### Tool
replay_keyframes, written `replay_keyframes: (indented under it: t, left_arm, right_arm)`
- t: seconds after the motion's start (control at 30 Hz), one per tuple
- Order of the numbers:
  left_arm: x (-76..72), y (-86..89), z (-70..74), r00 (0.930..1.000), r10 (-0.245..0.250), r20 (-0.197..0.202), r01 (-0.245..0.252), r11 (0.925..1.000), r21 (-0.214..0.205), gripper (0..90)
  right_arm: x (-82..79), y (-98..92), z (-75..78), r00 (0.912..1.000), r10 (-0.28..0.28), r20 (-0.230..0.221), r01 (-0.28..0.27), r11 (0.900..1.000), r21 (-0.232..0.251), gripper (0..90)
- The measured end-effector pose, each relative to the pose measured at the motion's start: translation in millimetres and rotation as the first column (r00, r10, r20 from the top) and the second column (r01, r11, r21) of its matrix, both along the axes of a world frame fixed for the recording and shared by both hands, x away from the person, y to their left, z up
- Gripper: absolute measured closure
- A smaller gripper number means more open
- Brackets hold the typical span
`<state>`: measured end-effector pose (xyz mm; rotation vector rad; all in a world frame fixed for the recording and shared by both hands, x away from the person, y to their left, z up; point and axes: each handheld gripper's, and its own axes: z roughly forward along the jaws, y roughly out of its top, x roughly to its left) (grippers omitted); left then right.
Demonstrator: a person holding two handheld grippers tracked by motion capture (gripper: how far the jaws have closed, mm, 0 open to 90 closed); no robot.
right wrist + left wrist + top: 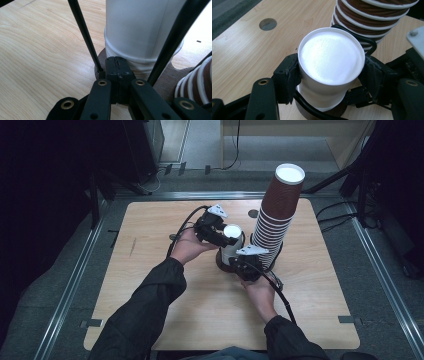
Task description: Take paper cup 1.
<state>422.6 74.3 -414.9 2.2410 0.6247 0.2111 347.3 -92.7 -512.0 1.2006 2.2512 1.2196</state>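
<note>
Currently the left gripper point(329, 82) clamps the upturned white cup point(330, 65), which sits in a wire holder on the table point(150, 270) beside the brown cup stack point(277, 215). Right gripper point(117, 75) is closed at the holder's base. Next move, judged: lift straight up.

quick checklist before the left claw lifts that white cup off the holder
1. Left claw shut on the white cup, one pad on each side: ok.
2. Right claw shut at the foot of the wire holder: ok.
3. Cup upside down, upright, not tilted: ok.
4. Tall stack of brown cups close beside it, leaning; room to lift past: cannot tell.
5. Wire loop behind the cup touching it: cannot tell.
</note>
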Motion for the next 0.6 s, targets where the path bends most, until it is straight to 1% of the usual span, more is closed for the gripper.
replay_keyframes:
  t: [0.03,0.1,0.27,0.33,0.37,0.4,0.5,0.53,0.6]
  left_arm:
    - [0.0,0.0,0.0,1.0000,0.000,0.000,0.000,1.0000,0.000,34.2]
    - [-0.6,1.4,1.8,1.0000,0.007,0.001,-0.007,0.9999,-0.016,34.2]
    - [-1.9,4.9,6.9,0.9999,0.012,0.003,-0.012,0.9993,-0.036,34.6]
    - [-1.9,6.2,9.9,0.9999,0.015,0.000,-0.015,0.9990,-0.042,34.6]
    - [-2.2,6.4,11.5,0.9998,0.017,-0.005,-0.018,0.9985,-0.052,34.6]
    - [-2.2,6.5,13.6,0.9998,0.019,-0.006,-0.019,0.9985,-0.051,34.7]
    - [-3.9,7.4,20.7,0.9999,0.015,0.004,-0.014,0.9985,-0.053,34.7]
    - [-4.4,7.9,24.6,0.9999,0.014,0.007,-0.014,0.9980,-0.061,34.8]
    - [-5.3,8.0,26.6,0.9998,0.017,0.007,-0.016,0.9976,-0.067,34.8]
  right_arm:
    - [0.0,0.0,0.0,1.0000,0.000,0.000,0.000,1.0000,0.000,89.6]
    - [0.2,-0.3,-0.3,1.0000,0.001,-0.001,-0.001,1.0000,-0.001,89.6]
    - [0.1,-0.7,-0.2,1.0000,0.005,-0.003,-0.005,1.0000,-0.005,89.0]
    - [0.0,-1.3,0.2,1.0000,0.005,-0.006,-0.005,1.0000,-0.008,88.6]
    - [0.0,-1.3,0.2,1.0000,0.005,-0.006,-0.005,1.0000,-0.008,88.6]
    - [0.3,-1.8,0.2,0.9999,0.009,-0.006,-0.010,0.9999,-0.008,88.6]
    - [0.1,-3.0,0.4,0.9999,0.014,-0.007,-0.014,0.9999,-0.009,88.6]
    - [-0.1,-3.2,0.9,0.9999,0.016,-0.007,-0.016,0.9998,-0.011,88.6]
    - [-0.3,-3.4,1.4,0.9999,0.016,-0.004,-0.016,0.9998,-0.012,88.6]
